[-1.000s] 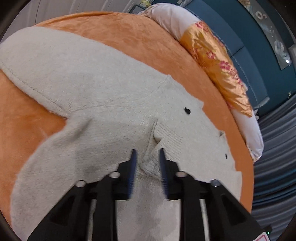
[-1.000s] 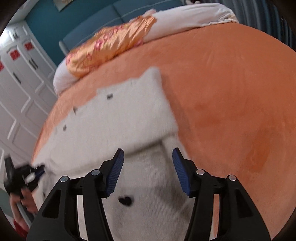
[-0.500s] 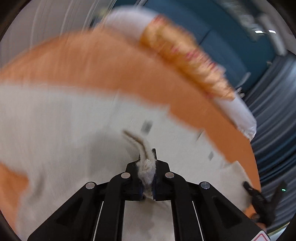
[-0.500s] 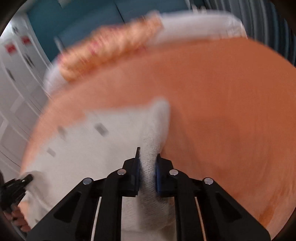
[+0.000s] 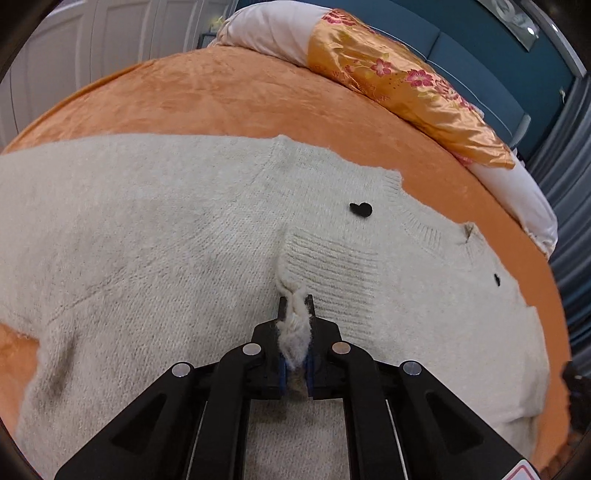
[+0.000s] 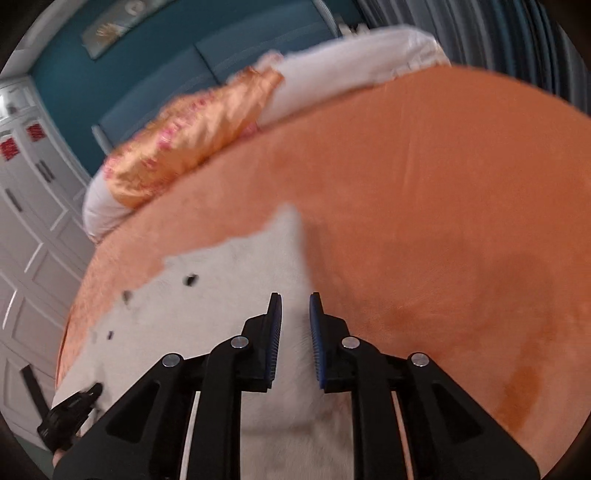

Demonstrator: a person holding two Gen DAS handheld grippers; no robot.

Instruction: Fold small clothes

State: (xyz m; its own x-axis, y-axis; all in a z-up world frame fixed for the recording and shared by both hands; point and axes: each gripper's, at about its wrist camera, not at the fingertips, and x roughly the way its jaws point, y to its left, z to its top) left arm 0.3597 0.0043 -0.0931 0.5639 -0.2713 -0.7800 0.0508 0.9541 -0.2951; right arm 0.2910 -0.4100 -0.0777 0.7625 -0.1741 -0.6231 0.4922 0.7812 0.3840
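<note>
Nearest in the left wrist view, the left hand-held gripper (image 5: 295, 306) is seen clamped tight on a pinched ridge of cream knit, a tuft of which stands up between the two black fingers (image 5: 282, 310). The cloth belongs to a cream knitted sweater (image 5: 155, 236), which is spread flat across the orange bed cover (image 5: 221, 99). Just beyond the grip a ribbed band is drawn up into a low fold. Small black heart-shaped marks (image 5: 361, 209) are scattered over the knit to the right.

In the right wrist view, the right hand-held gripper (image 6: 295, 306) is found with its jaws narrowly apart and opening. Sweater fabric (image 6: 229, 295) lies under and between the blue-lined pads (image 6: 274, 332); a gap shows on each side, so no pressing hold is recorded, though blur limits certainty. The gripper sits at the right-hand edge of the garment, with bare orange cover immediately to the right. The other gripper's black tip (image 6: 70, 410) is visible at the near left edge of this view, on the sweater.

Farther off, a white pillow or bolster (image 5: 273, 33) with an orange floral satin cloth (image 5: 402, 85) draped over it lies along the far side of the bed. Behind it stand a teal padded headboard (image 6: 147, 74) and white panelled cupboard doors (image 6: 29, 229).
</note>
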